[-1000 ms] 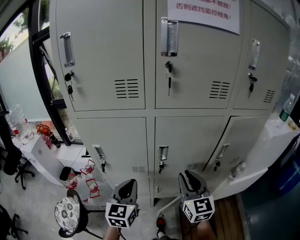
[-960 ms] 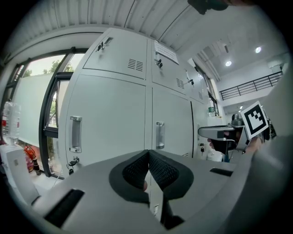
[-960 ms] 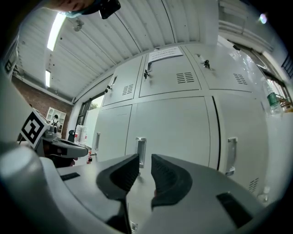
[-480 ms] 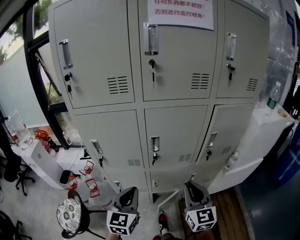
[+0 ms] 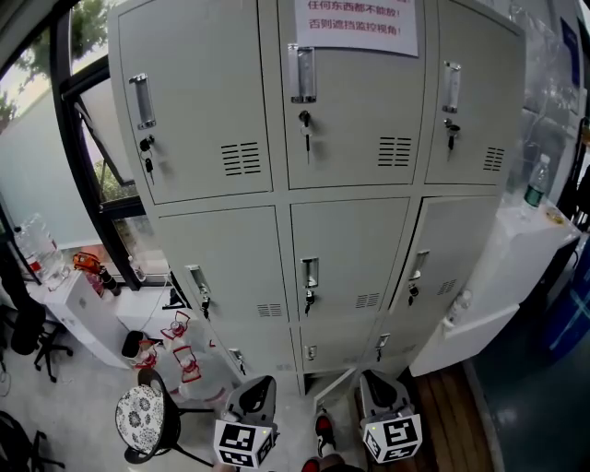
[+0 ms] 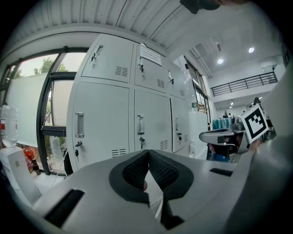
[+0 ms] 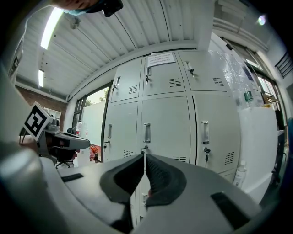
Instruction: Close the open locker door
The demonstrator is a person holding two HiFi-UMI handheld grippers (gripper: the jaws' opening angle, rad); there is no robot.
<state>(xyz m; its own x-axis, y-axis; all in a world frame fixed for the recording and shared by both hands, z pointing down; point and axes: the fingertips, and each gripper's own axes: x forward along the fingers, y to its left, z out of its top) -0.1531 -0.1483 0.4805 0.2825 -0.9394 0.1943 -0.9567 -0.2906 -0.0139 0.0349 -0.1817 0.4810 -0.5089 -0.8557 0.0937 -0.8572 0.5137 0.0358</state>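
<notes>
The locker bank (image 5: 313, 184) stands at the far side, three columns wide, with a notice (image 5: 357, 23) on its top middle door. The open locker door (image 5: 334, 389) is in the bottom row, middle column. A stool (image 5: 140, 419) stands near left, below a window (image 5: 46, 120). A bottle (image 5: 532, 182) stands on a cabinet (image 5: 502, 267) just right of the lockers.

Left gripper (image 5: 255, 385): bottom centre, jaws together, nothing between.
Right gripper (image 5: 375, 380): bottom centre-right, jaws closing, almost touching, nothing between.
</notes>
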